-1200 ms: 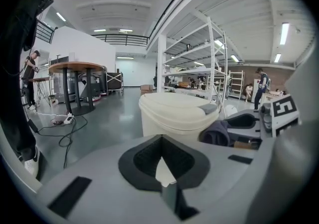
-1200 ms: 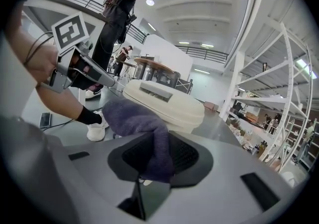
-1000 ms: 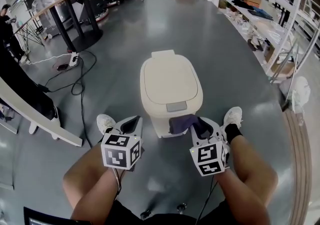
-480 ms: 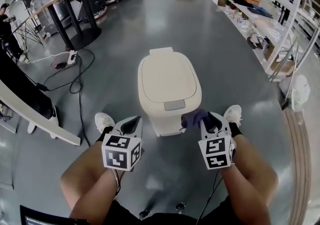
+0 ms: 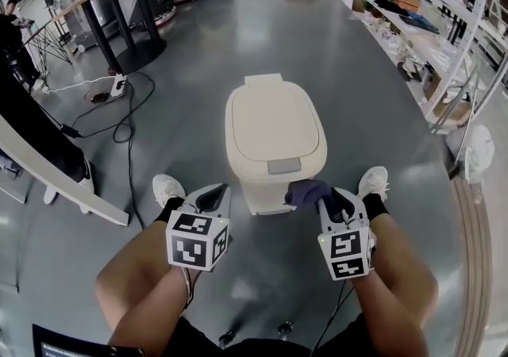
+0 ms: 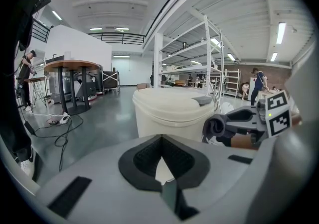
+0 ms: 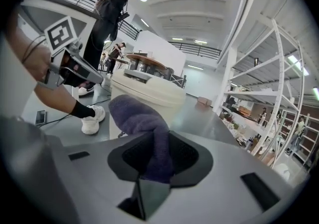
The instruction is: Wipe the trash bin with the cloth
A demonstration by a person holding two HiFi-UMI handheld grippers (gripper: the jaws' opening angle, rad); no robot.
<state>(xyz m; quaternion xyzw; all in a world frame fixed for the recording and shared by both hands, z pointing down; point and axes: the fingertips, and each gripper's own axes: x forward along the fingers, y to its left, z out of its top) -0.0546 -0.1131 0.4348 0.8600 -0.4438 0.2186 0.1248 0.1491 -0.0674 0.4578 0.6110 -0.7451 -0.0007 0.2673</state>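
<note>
1 bin (image 5: 274,125), 1 cloth (image 5: 305,191) in R tool (image 5: 324,197), L tool (image 5: 215,191) empty

Hidden: cloth (image 7: 142,123) tail inside right tongs (image 7: 158,144); shelf (image 5: 413,42) items too small.

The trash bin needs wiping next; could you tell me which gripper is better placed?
Right. The right gripper is shut on the purple cloth, close beside the trash bin; the left gripper is shut and empty.
</note>
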